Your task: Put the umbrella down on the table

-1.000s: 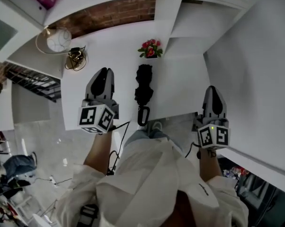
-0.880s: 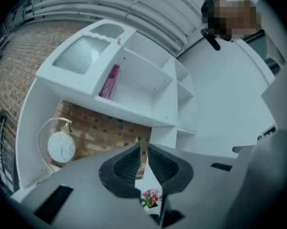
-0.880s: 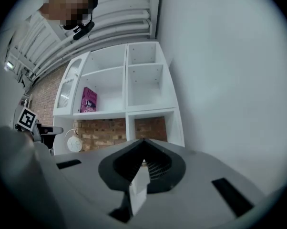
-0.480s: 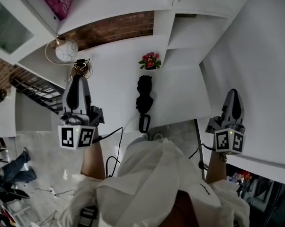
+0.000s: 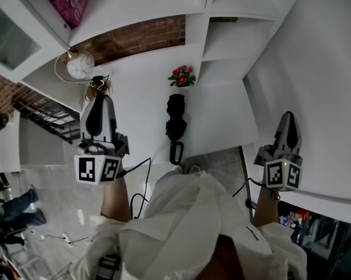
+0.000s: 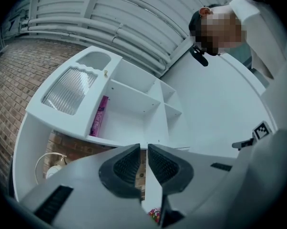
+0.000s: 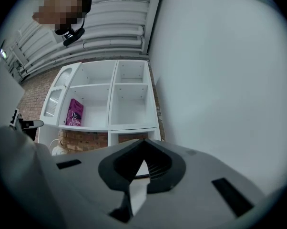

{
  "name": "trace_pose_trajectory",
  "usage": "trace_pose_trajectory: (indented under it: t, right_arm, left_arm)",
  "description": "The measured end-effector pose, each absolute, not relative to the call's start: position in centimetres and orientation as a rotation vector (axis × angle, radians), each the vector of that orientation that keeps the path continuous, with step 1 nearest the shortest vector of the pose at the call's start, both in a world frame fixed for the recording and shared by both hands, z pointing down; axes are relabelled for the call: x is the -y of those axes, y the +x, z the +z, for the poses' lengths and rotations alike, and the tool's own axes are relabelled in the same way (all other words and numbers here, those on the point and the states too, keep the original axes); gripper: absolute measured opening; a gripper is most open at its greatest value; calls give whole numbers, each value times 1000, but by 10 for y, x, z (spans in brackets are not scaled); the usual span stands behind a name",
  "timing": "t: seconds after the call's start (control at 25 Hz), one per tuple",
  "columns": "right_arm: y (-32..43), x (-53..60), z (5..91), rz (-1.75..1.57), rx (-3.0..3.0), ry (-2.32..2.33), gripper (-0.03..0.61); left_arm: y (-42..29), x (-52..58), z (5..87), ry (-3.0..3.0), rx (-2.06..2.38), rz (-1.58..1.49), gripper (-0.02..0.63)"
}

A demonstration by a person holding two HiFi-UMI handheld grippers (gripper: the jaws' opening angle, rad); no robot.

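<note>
Jaws closed & empty on L gripper (image 5: 98, 100), R gripper (image 5: 287, 117), umbrella (image 5: 176, 121) flat on table (image 5: 141, 92), handle end toward person (image 5: 187, 226)

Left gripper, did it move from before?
Yes. The left gripper has moved left, away from the umbrella, toward the table's left edge.

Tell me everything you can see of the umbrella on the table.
The umbrella is black and folded short, its fabric bunched in loose folds. It lies flat on the white table, lengthwise away from the person, its loop handle at the near edge and red flowers beyond its far end. Only the table touches it.
</note>
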State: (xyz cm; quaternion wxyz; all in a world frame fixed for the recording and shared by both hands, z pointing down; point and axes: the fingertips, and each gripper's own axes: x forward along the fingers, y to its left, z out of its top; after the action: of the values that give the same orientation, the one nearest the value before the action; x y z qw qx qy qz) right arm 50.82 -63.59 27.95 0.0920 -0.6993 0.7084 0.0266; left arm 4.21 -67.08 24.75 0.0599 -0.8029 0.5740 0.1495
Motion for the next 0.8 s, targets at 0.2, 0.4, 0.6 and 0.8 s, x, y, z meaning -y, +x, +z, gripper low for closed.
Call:
trace_pose_trajectory:
  t: [0.2,0.4,0.6,0.8]
  right_arm:
    - [508,636,281,75,-2115,-2079,18]
    - [506,637,284,63,-2131,-2071,18]
    - [506,639,284,65,-2141,-2071,18]
    - [507,642,284,65,-2148,-2069,18]
  left_arm:
    - [46,673,251,-2449,-1739,432,67]
    - [48,674,255,-2447,-1755,415,67]
    - [49,676,259,-2455,-1770,404,67]
    - [52,678,259,-2455,-1774,387,67]
